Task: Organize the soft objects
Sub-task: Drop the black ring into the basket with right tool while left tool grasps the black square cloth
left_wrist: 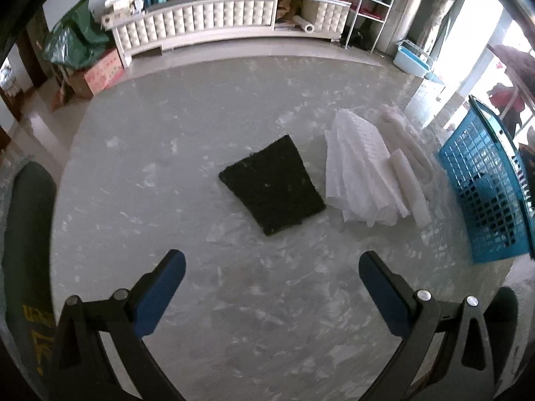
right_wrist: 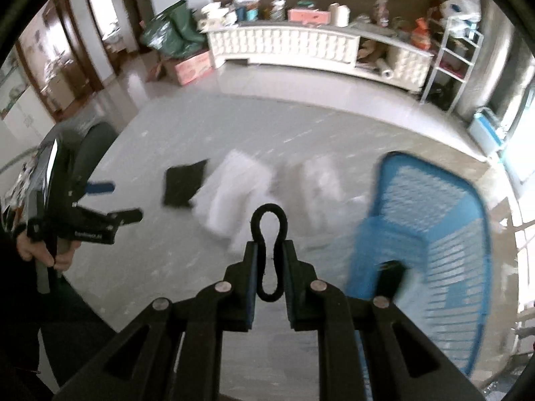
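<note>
Right hand-held gripper (right_wrist: 270,250) pinches a folded black pad (right_wrist: 269,234) beside blue basket (right_wrist: 431,200).

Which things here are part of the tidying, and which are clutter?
Job: flat black square pad; white soft sheets; blue plastic lattice basket; folded black pad pinched by right gripper.
Clutter: pink cardboard box; white wire rack.

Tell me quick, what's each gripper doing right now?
Left gripper: jaws open, holding nothing, above the table.
Right gripper: jaws shut on a folded black pad, beside the blue basket.
</note>
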Demonstrator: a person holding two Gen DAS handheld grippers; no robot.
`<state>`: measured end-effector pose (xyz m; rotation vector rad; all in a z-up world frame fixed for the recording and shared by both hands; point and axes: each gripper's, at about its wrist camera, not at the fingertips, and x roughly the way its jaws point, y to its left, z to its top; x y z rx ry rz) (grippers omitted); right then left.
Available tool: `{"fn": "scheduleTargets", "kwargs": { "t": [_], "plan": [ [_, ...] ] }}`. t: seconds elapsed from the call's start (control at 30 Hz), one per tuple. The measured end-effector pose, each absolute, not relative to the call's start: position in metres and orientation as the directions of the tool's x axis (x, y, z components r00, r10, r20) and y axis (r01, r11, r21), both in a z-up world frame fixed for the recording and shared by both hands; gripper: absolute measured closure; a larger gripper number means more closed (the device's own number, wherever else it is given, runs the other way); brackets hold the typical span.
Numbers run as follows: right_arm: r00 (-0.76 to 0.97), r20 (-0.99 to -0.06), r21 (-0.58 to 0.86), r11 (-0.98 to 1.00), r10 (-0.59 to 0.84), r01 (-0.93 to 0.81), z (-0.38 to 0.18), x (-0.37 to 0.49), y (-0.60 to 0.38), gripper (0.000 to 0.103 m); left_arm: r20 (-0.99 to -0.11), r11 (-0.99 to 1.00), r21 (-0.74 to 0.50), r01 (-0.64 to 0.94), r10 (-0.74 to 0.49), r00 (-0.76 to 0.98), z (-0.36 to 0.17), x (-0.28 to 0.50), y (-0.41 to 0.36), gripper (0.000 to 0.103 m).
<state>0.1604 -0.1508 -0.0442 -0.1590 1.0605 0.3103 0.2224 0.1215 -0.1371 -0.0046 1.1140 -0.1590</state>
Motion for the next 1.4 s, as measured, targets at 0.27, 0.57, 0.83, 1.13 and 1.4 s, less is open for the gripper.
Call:
{"fn": "scheduleTargets", "kwargs": {
  "t": [0.27,0.57,0.83,1.13,1.4],
  "plan": [
    [0.472,-0.876,-0.012,0.976,0.094,-0.218,-0.047,0.179,-0.218,0.09,-0.912,0.988,-0.141,0.061,-0.153,0.38,-0.155,0.245,0.121,0.0],
    [0.429,-0.899,0.009,0.985,0.084,-0.173,-0.074,0.194,-0.253,0.09,-0.924,0.972,-0.225,-0.062,-0.193,0.331,-0.181,0.269,0.13,0.0],
    [0.423,-0.903,0.01,0.986,0.08,-0.164,-0.073,0.204,-0.271,0.09,-0.926,0.949,-0.271,-0.16,-0.211,0.314,-0.196,0.282,0.135,0.0],
    [0.386,-0.922,-0.022,0.992,0.027,-0.122,-0.079,0.214,-0.285,0.09,-0.935,0.95,-0.255,-0.178,-0.196,0.297,-0.201,0.292,0.125,0.018],
    [0.315,-0.949,-0.023,0.995,0.008,-0.093,-0.098,0.224,-0.29,0.09,-0.938,0.966,-0.227,-0.126,-0.182,0.295,-0.197,0.305,0.117,0.085]
  ]
}}
